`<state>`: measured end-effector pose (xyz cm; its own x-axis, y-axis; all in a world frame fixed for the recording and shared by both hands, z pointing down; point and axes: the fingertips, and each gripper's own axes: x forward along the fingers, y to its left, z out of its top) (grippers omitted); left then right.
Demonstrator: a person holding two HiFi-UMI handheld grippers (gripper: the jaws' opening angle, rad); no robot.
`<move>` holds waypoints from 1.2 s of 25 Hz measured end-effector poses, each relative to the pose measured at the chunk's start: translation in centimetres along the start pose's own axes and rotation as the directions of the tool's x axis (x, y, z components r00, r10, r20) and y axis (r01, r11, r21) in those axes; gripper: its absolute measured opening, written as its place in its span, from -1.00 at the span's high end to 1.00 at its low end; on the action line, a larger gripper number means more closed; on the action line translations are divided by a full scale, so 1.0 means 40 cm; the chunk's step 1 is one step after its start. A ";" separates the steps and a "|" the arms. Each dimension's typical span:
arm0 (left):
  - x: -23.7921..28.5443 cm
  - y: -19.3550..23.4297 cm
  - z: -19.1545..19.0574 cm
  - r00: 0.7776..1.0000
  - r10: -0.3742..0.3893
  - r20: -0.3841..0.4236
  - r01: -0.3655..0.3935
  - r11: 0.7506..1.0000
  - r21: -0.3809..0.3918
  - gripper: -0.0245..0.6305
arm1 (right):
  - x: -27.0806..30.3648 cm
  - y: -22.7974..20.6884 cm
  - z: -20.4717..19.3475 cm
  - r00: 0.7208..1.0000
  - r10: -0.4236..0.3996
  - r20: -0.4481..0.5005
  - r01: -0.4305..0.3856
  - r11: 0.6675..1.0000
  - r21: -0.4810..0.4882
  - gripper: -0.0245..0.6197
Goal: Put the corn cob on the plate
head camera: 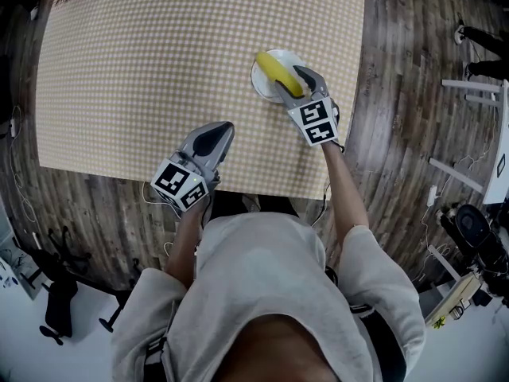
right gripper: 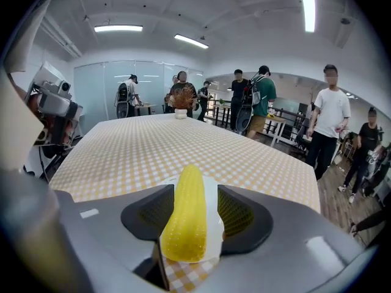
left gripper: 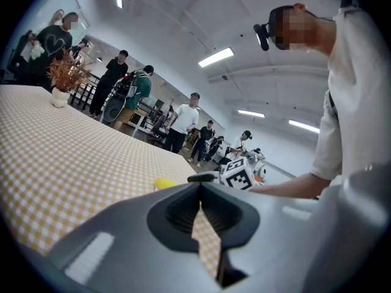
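Yellow corn cob (head camera: pixel 278 73) lies on the small round white plate (head camera: pixel 258 80), right side of the yellow-and-white checked tablecloth (head camera: pixel 159 54), toward its near half. Right gripper (head camera: pixel 294 76) sits over the plate, jaws apart either side of the cob, a gap showing beside the right pad, no squeeze. Left gripper (head camera: pixel 223 128) at the near edge, well apart from the plate, jaws closed together, nothing between them.

Pale grey short-sleeved top (head camera: pixel 262 293), grey grippers
The left gripper (head camera: pixel 223 130) and right gripper (head camera: pixel 298 76) have smooth grey shells, dark ribbed inner pads (right gripper: pixel 241 215), and white cubes (head camera: pixel 316 122) printed with black square markers.
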<state>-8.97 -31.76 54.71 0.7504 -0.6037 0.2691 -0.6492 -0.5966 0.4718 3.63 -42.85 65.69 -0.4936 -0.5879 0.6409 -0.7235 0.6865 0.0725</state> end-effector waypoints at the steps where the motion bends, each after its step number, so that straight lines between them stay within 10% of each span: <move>1: -0.001 -0.006 0.006 1.000 -0.002 0.003 0.002 1.000 0.008 0.90 | -0.010 -0.007 0.007 1.000 -0.015 0.012 0.015 1.000 0.004 0.25; 10: -0.024 -0.103 0.079 0.999 -0.022 0.047 0.017 0.995 0.098 0.90 | -0.135 -0.002 0.038 0.995 -0.080 0.066 0.071 0.990 0.119 0.91; 20: -0.055 -0.296 0.133 0.994 -0.053 0.100 0.030 0.976 0.217 0.90 | -0.361 0.071 0.057 0.979 -0.050 0.195 0.018 0.987 0.162 0.92; 30: -0.065 -0.437 0.135 0.988 -0.050 0.149 0.003 0.954 0.298 0.90 | -0.568 0.099 0.142 0.907 -0.057 0.418 -0.020 0.984 0.178 0.92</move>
<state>-0.23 -22.63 41.24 0.7550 -0.6452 0.1173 -0.6543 -0.7292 0.2007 9.24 -29.22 47.09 -0.6082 -0.7509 0.2573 -0.7876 0.6112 -0.0778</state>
